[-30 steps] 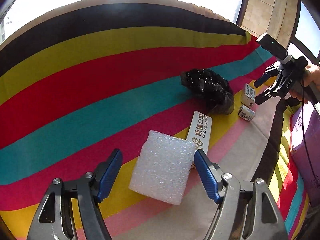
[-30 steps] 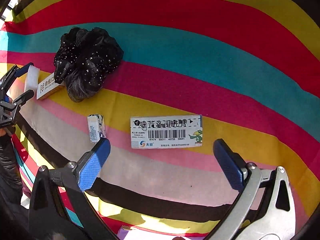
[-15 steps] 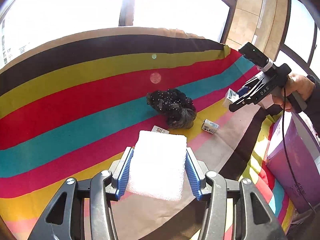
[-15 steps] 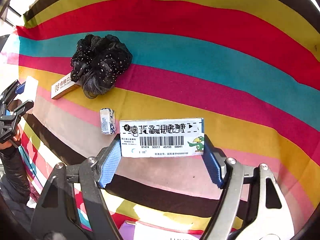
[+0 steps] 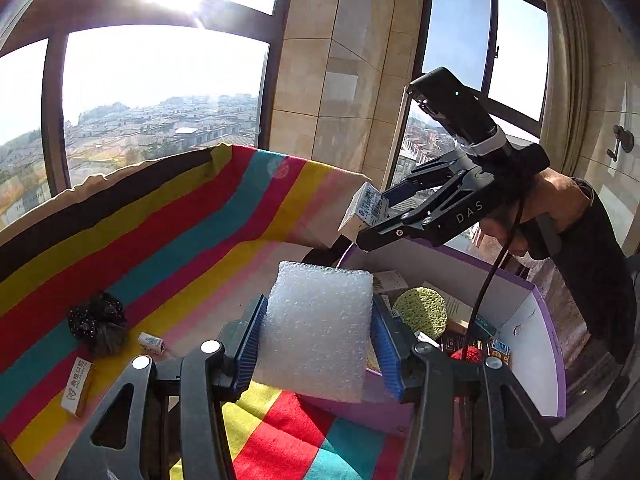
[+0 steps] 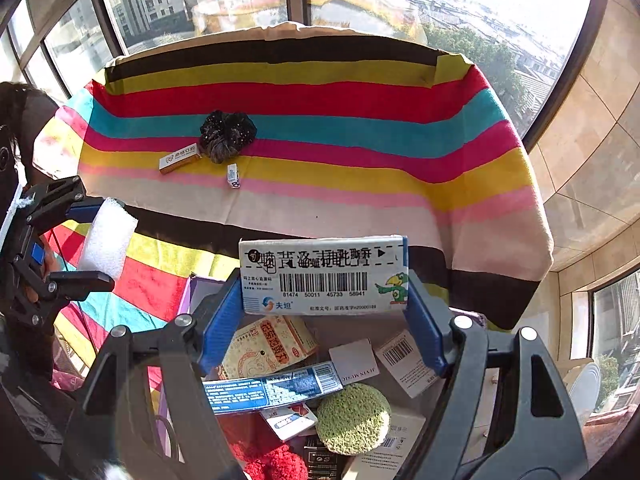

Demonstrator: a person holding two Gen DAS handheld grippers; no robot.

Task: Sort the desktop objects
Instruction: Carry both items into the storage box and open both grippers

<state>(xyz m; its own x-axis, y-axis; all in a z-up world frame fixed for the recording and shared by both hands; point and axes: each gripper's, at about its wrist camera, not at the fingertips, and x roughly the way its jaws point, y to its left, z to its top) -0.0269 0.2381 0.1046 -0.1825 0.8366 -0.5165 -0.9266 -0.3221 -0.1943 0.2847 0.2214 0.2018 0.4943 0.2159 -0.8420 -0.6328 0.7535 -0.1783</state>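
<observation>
My left gripper [image 5: 318,340] is shut on a white foam block [image 5: 320,328], held in the air at the near rim of a purple storage box [image 5: 532,364]. My right gripper [image 6: 324,316] is shut on a white medicine box with a barcode [image 6: 324,280], held above the open box's contents [image 6: 352,416]. The right gripper with its box also shows in the left wrist view [image 5: 366,210]. The left gripper with the foam shows in the right wrist view [image 6: 106,244]. On the striped cloth [image 6: 320,128] lie a black scrunchie [image 6: 228,134], a long white box [image 6: 179,158] and a small box [image 6: 233,175].
The purple box holds a green sponge [image 5: 420,312], a red pompom [image 6: 276,460] and several packets. Windows stand behind the table [image 5: 160,80]. The cloth hangs over the table's front edge [image 6: 460,276].
Both grippers closed on their objects, lifted them off the cloth and carried them back from the table to over the purple box.
</observation>
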